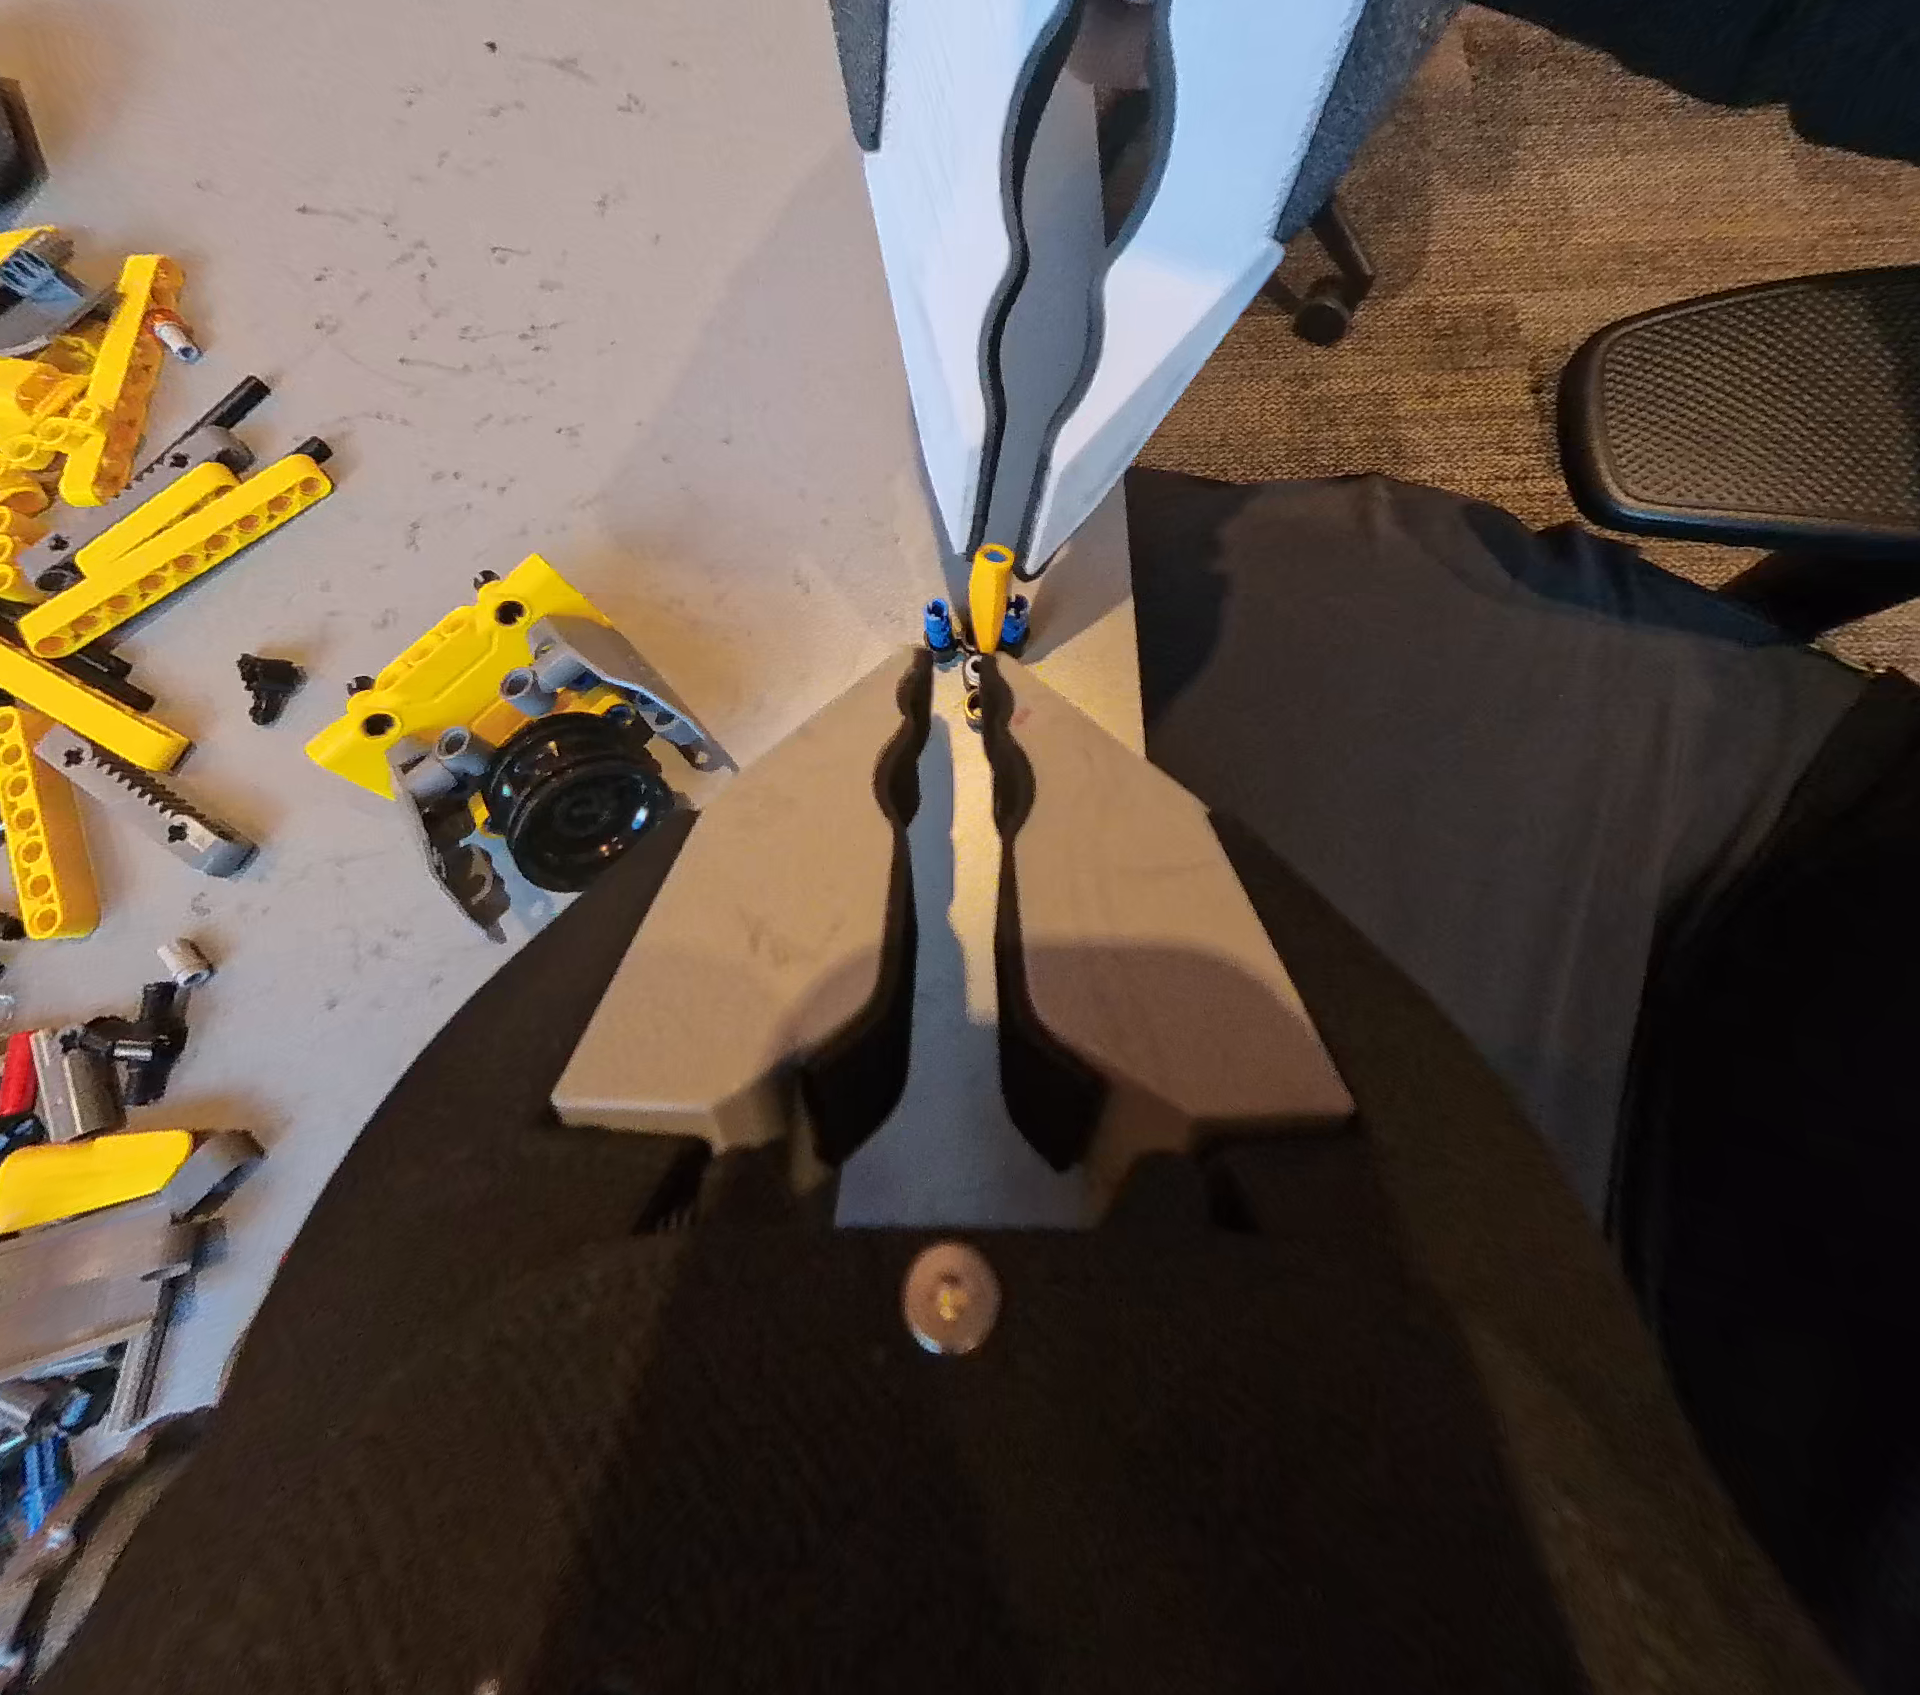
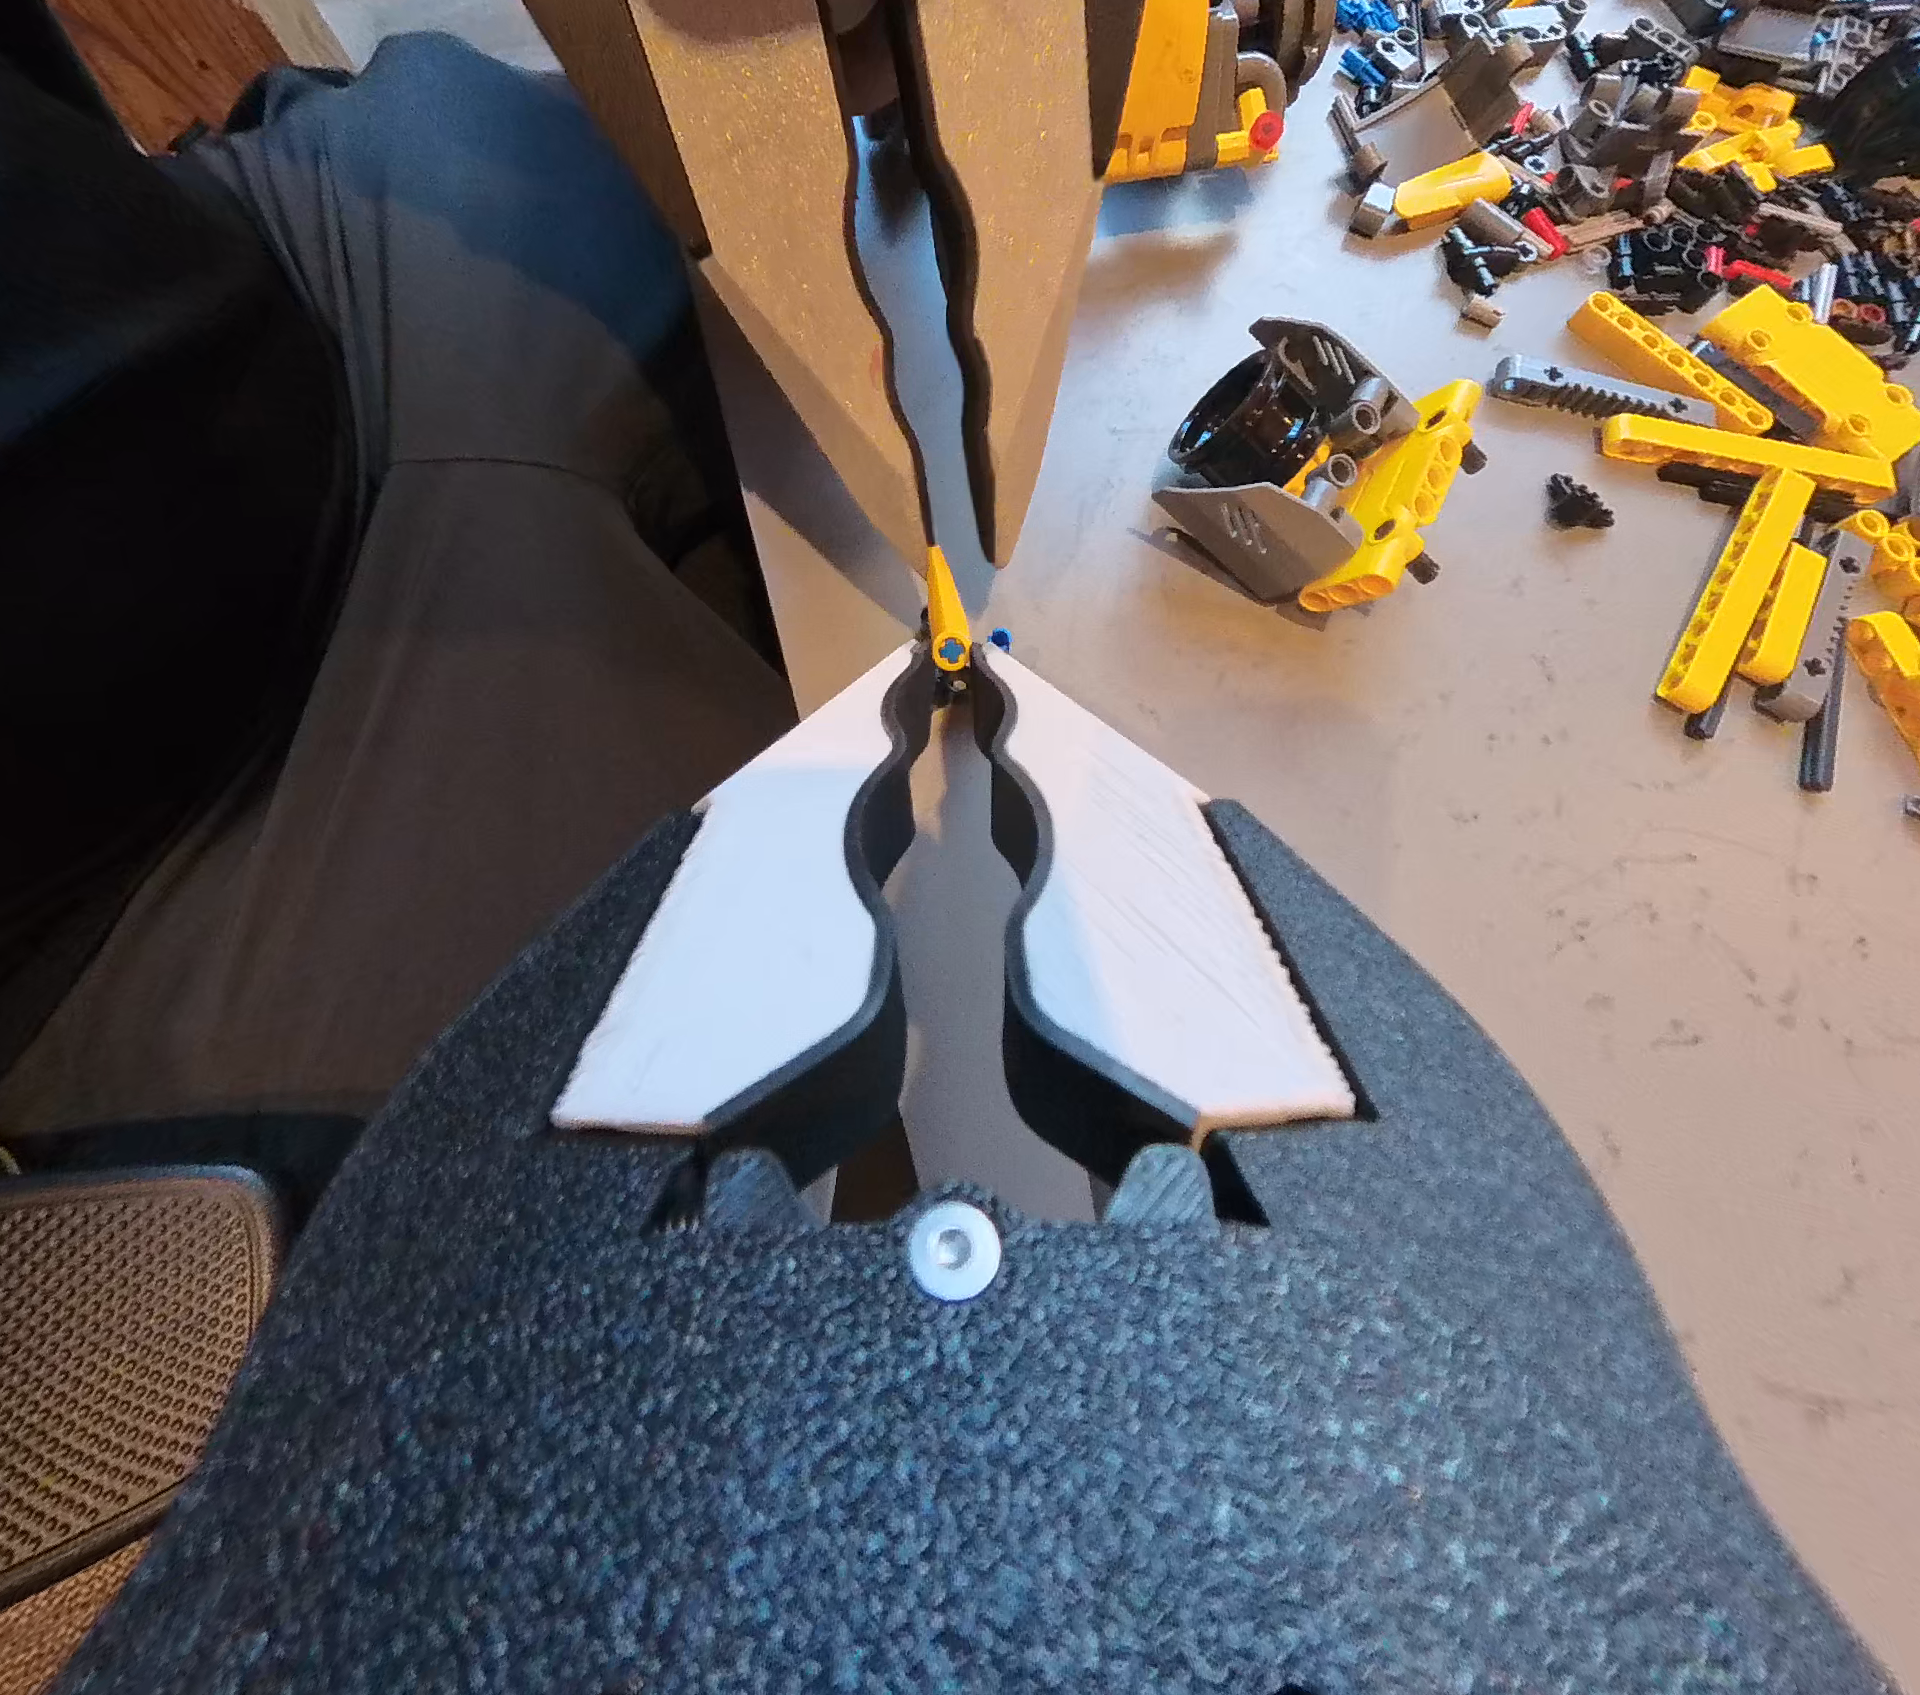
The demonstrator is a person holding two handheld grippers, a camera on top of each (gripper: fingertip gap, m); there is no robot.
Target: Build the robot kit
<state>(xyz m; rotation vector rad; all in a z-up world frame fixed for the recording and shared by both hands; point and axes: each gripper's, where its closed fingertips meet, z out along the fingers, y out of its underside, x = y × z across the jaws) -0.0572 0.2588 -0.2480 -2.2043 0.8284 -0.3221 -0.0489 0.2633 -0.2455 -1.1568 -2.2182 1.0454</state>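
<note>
Left gripper [image 1: 961, 674]: pinched on a tiny pin assembly [image 1: 971, 689], centre frame.
Right gripper [image 2: 951, 658]: nipping the yellow connector [image 2: 948, 611].
Handling: light, stiff, slippery plastic; grip the ends.

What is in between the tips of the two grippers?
A small yellow piece with blue pins joins the left gripper and right gripper; both views show it.
</note>
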